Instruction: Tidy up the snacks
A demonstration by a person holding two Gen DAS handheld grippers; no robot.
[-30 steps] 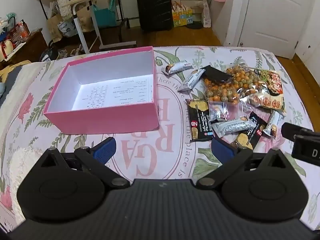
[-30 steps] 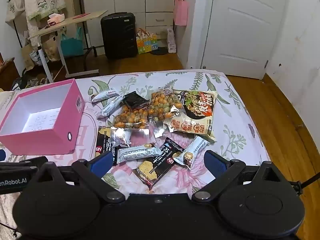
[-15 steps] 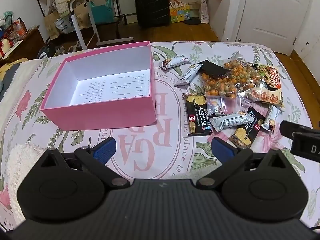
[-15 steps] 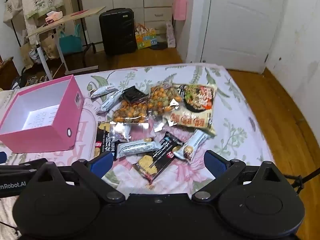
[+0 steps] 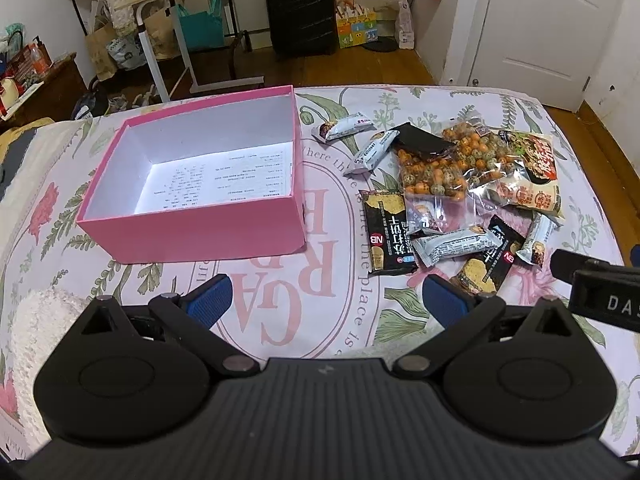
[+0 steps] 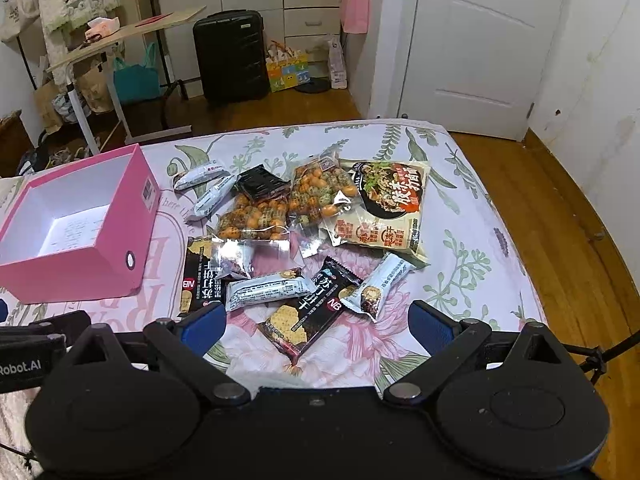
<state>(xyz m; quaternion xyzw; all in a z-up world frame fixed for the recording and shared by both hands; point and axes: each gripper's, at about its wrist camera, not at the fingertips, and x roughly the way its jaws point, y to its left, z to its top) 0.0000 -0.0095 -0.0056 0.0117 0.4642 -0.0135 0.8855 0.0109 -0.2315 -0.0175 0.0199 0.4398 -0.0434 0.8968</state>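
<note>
An open pink box (image 5: 192,232) (image 6: 120,248) with a white inside lies on the floral bedspread, holding only a printed sheet. To its right sprawls a pile of snacks: two clear bags of coated nuts (image 5: 432,172) (image 6: 256,216), a large noodle packet (image 6: 384,208) (image 5: 528,176), black NB cracker packs (image 5: 388,236) (image 6: 308,312) and several silver bars (image 6: 268,290) (image 5: 452,244). My left gripper (image 5: 326,300) hovers open over the bedspread in front of the box. My right gripper (image 6: 316,322) hangs open just short of the nearest cracker pack. Neither holds anything.
The bed (image 6: 472,240) ends at a wooden floor (image 6: 560,220) on the right and far side. Beyond stand a black suitcase (image 6: 232,56), a tilted side table (image 6: 128,36), bags and a white door (image 6: 472,44). The right gripper's body (image 5: 600,288) shows at the left view's right edge.
Both grippers have pulled back and risen slightly, so the box and snacks sit a little farther off. Both stay open; nothing on the bed has moved.
</note>
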